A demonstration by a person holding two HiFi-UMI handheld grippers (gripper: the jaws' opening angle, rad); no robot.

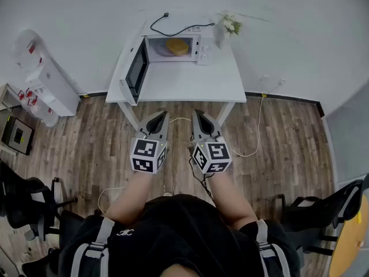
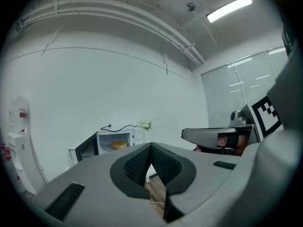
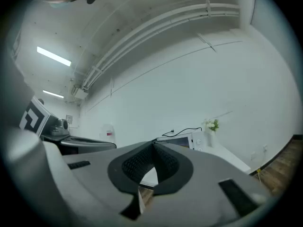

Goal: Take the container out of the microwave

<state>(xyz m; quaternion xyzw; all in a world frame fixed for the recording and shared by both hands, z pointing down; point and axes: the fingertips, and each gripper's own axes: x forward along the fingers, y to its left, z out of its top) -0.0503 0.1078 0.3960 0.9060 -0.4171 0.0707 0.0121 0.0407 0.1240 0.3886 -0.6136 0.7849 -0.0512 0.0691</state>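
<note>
One open microwave at the table's back edge half-hides one yellow container; left gripper and right gripper, jaws together, empty.

We find the microwave at the back of the table, with its door standing open to the left. The container sits inside it. A vase of flowers stands just right of the microwave, and a power cord lies behind it. A water dispenser stands left of the table, by the wall. Our left gripper and right gripper are side by side before the table.
</note>
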